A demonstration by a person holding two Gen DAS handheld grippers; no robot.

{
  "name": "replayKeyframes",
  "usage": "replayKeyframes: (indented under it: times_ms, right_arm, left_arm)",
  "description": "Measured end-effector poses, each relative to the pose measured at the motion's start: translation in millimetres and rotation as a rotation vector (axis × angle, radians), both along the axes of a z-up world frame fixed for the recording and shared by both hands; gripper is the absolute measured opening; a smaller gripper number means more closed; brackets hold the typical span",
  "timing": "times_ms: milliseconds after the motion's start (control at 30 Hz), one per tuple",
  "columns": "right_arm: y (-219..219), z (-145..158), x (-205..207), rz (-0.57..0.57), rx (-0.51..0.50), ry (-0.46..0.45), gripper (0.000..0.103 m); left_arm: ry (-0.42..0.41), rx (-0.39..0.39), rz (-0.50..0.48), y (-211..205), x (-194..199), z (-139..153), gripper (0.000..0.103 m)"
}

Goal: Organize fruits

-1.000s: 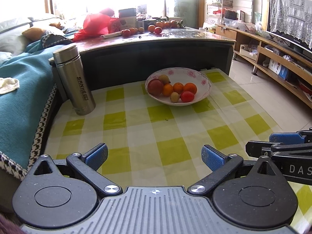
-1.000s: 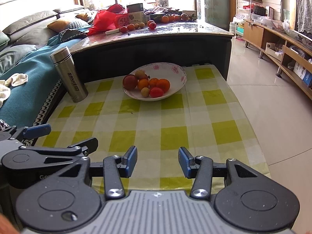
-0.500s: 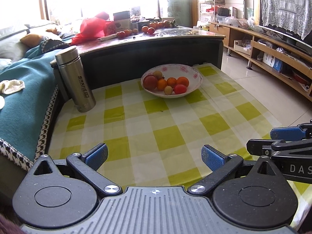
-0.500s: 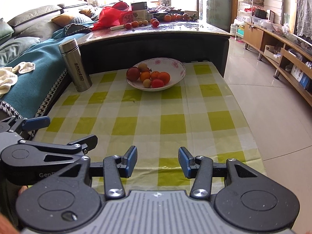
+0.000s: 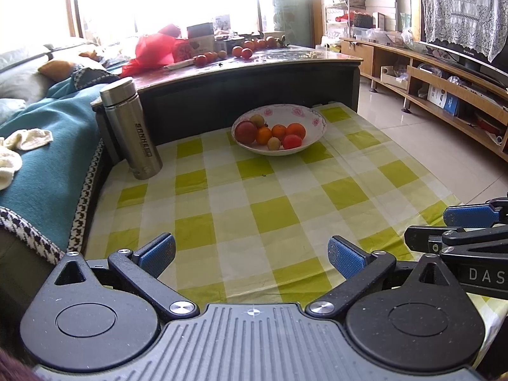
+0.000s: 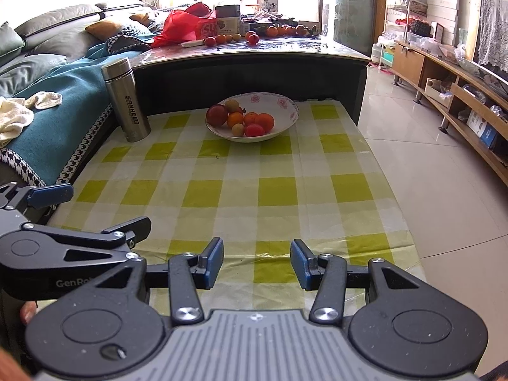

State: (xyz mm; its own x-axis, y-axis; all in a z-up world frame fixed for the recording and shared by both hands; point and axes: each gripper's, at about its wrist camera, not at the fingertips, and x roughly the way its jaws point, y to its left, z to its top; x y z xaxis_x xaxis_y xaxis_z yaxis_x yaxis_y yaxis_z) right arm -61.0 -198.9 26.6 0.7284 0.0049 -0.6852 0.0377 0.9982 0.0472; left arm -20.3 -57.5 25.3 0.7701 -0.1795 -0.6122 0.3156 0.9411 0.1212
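You see a brushed-metal flask [image 5: 132, 127], a glossy ceramic bowl [image 5: 312, 127] with smooth-skinned fruits [image 5: 273, 132], a shiny plastic checked tablecloth [image 6: 241, 190], and matt black gripper plastic with 2 textured blue pads [image 5: 344, 255].

On the tablecloth [image 5: 273, 209], the bowl [image 5: 312, 127] with fruits [image 5: 273, 131] in it sits at the far end, the metal flask [image 5: 131, 127] stands to its left by the sofa [image 5: 47, 146], and a higher table [image 5: 254, 73] rises behind both.

Far tabletop fruit [image 6: 252, 36] too small
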Motion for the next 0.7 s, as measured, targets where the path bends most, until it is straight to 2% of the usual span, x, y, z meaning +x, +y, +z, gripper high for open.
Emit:
replayKeyframes:
  times_ms: [700]
  right_arm:
    - [6.1,-4.5,-7.7,0.005,-0.035,0.010,0.051]
  left_arm:
    - [-0.019,0.043,0.017,-1.7,-10.7,-2.0,0.103]
